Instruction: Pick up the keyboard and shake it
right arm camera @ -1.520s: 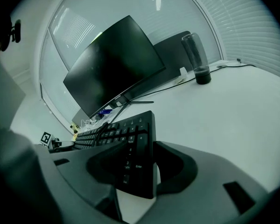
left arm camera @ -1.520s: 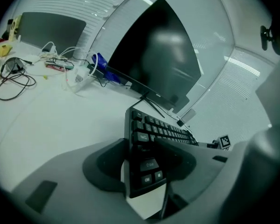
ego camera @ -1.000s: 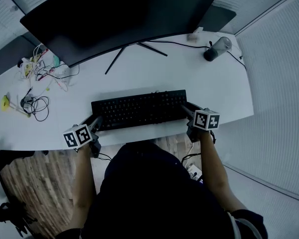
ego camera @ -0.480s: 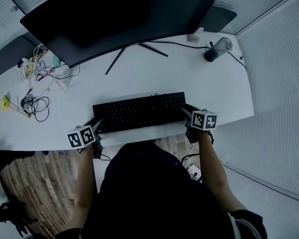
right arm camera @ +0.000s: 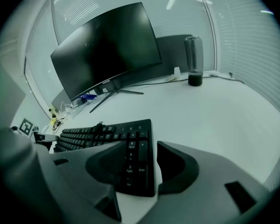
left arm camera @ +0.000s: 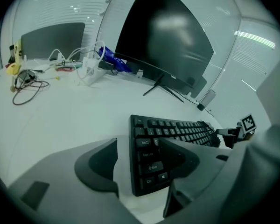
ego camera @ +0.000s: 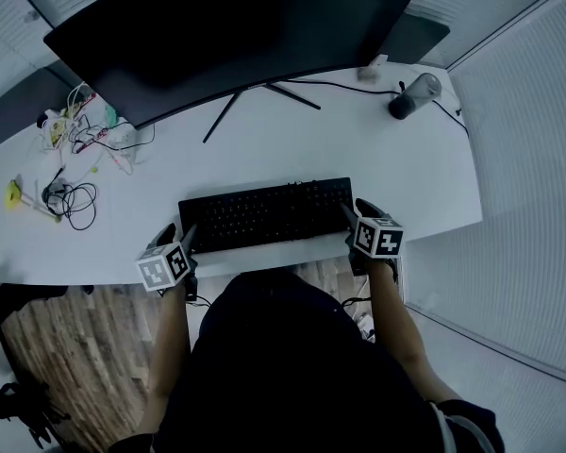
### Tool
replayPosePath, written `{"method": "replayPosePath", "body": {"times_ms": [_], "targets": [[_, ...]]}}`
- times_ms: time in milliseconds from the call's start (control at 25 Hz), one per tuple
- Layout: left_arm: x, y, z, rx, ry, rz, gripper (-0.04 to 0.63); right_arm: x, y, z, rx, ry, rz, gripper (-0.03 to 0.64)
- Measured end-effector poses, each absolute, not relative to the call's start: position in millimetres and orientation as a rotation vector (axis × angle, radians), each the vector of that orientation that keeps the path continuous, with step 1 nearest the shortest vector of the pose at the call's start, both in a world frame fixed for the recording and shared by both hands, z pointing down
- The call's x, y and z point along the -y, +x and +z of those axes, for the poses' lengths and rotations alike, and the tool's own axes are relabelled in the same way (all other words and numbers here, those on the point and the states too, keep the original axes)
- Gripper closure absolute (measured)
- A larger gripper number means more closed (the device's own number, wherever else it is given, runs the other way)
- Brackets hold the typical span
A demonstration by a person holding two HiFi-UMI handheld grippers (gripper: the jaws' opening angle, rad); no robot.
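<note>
1. Near the front edge of the counter (ego camera: 292, 144), straight ahead of me, the keyboard (ego camera: 264, 213) lies flat with its keys up and is not lifted.
2. Its long axis runs left to right, about parallel to that front edge.
3. The top key row and the cable exit at the rear face the monitor (ego camera: 236, 36). The bottom row faces me.
4. The Ctrl/Shift end points to my left and the numpad end to my right.
5. My left tongs (left arm camera: 137, 146) are spread and have just been opening, with the keyboard's left end between the jaws.
   - The outer jaw stands clear, with bare counter showing between it and the end of the keyboard.
   - The inner jaw sits over the keys near Tab/Caps. I can't tell if it touches them.
   - No pinch.
6. My right tongs (right arm camera: 141, 148) are also spread, straddling the numpad end.
   - A thin strip of counter shows between the outer jaw and the keyboard's edge.
   - The inner jaw overlaps the numpad keys.
   - Not clamped.
7. Both tongs angle downward, one at each short end of the keyboard.
8. Other items:
   - A dark tumbler (ego camera: 412, 93) stands at the far right corner.
   - A tangle of cables (ego camera: 71, 201) lies at the far left.
   - Both are well apart from the keyboard.
</note>
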State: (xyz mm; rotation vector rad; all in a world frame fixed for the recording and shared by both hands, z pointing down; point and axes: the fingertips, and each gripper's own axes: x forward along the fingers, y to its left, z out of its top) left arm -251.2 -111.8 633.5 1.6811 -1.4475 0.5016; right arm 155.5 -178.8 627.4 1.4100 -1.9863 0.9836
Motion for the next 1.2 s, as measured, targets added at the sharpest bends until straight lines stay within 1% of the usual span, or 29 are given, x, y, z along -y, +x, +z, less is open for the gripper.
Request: {"method": "replayPosePath", "body": {"times_ms": [120,200,280,320,400,480,720,920,1040,1200], "targets": [[118.6,-258.9,608.9,1.568,1.750,0.518,0.337,183.6,145.5,601.1,2.033,1.467,0.885,0.402],[129.5,-254.5,578.4,1.641,1.876,0.508,0.360,188.7,133.9,580.1,2.086,1.464,0.797,0.416],[141.4,-244.8,543.8,1.704,2.003,0.485,0.443,196.4,124.1,555.6,2.132,1.483,0.694,0.500],[146.7,-240.2,526.6,1.735,2.055,0.476,0.471,200.8,119.2,541.3,2.157,1.505,0.648,0.539],[155.8,-231.3,493.2,1.787,2.141,0.452,0.552,208.8,108.5,509.2,2.221,1.567,0.578,0.571],[166.0,-220.0,460.0,1.813,2.222,0.394,0.571,217.8,95.8,473.1,2.308,1.618,0.507,0.581],[193.8,-189.1,357.4,1.868,2.397,0.171,0.572,236.1,52.0,358.7,2.528,1.656,0.159,0.591],[202.3,-170.7,287.0,1.890,2.488,0.057,0.572,235.9,21.9,276.0,2.656,1.645,-0.069,0.591],[199.8,-165.0,257.8,1.906,2.519,0.007,0.572,228.5,13.4,244.2,2.688,1.647,-0.166,0.591],[193.2,-163.5,237.8,1.942,2.542,-0.015,0.572,216.5,10.3,224.0,2.721,1.649,-0.215,0.591]]}}
